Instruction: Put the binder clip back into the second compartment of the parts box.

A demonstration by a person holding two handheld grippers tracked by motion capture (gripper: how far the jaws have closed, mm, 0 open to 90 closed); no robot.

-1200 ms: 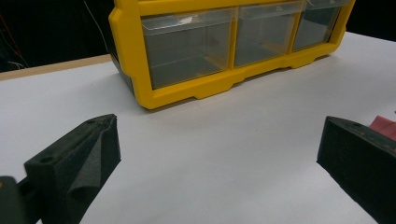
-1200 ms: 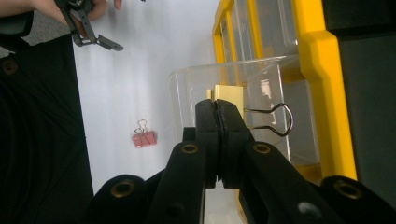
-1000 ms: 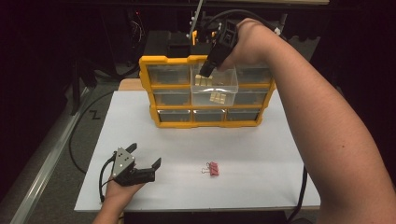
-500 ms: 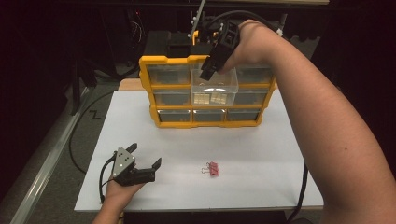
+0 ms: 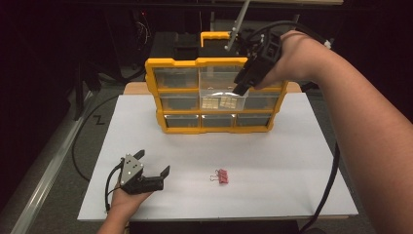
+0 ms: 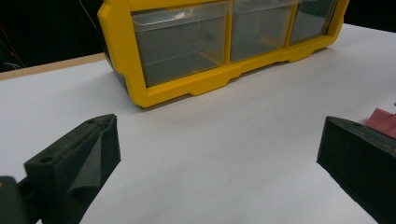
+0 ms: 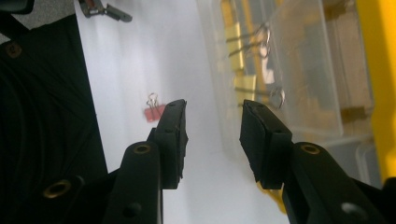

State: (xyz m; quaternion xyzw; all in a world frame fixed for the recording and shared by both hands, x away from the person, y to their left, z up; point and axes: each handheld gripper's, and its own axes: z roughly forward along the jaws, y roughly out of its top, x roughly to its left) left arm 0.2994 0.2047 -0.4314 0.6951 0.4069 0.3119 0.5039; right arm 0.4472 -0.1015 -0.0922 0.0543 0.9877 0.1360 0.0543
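Nearest the person, the left gripper (image 5: 148, 176) rests low on the white table (image 5: 292, 161) by its near left edge, jaws spread wide and holding nothing. In the left gripper view bare table lies between the jaws up to the yellow organizer (image 6: 196, 84), and a corner of the pink binder clip (image 6: 384, 122) shows just behind the right-hand jaw. In the high view that clip (image 5: 222, 176) lies alone on the table, just to the right of the left gripper, with open surface all around it and the near edge not far off.

Farther back, the organizer (image 5: 160, 87) stands upright near the far edge. Its clear middle drawer (image 5: 219, 100) is pulled out, with gold binder clips (image 5: 219, 103) inside. The right gripper (image 5: 242, 87) hangs over the drawer's right front corner, jaws parted and empty. In the right gripper view the drawer's front wall (image 7: 261, 140) lies just past the jaw tips, gold clips (image 7: 245, 84) behind it.
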